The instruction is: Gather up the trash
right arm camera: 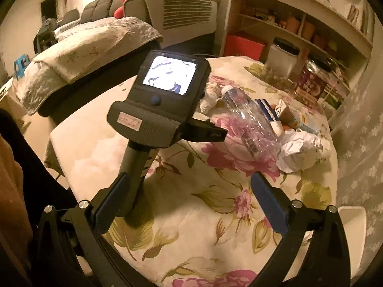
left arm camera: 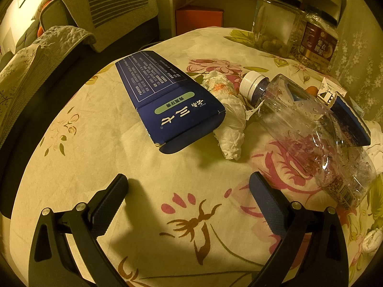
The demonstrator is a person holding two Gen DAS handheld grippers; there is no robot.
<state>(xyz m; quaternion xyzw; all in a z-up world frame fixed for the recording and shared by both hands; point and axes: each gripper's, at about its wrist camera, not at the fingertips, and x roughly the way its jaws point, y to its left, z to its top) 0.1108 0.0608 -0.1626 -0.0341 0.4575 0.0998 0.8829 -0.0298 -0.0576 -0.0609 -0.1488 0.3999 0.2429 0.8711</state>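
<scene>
Floral cloth (left arm camera: 100, 143) carries the trash: a box (left arm camera: 167, 105) at twelve o'clock of the left gripper (left arm camera: 189, 191), tissue (left arm camera: 229, 124) touching it, a bottle (left arm camera: 311, 129) at two. Both grippers, left and right (right arm camera: 189, 189), gape empty. Nothing looks collected yet; next, the left likely advances to close on the box.

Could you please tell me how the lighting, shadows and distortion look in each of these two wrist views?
Left wrist view: warm yellow cast, strong fisheye bending of the floral-clothed table, hard shadows under the open left gripper. Right wrist view: dimmer and softer, with the other gripper's small screen blown out white.
</scene>
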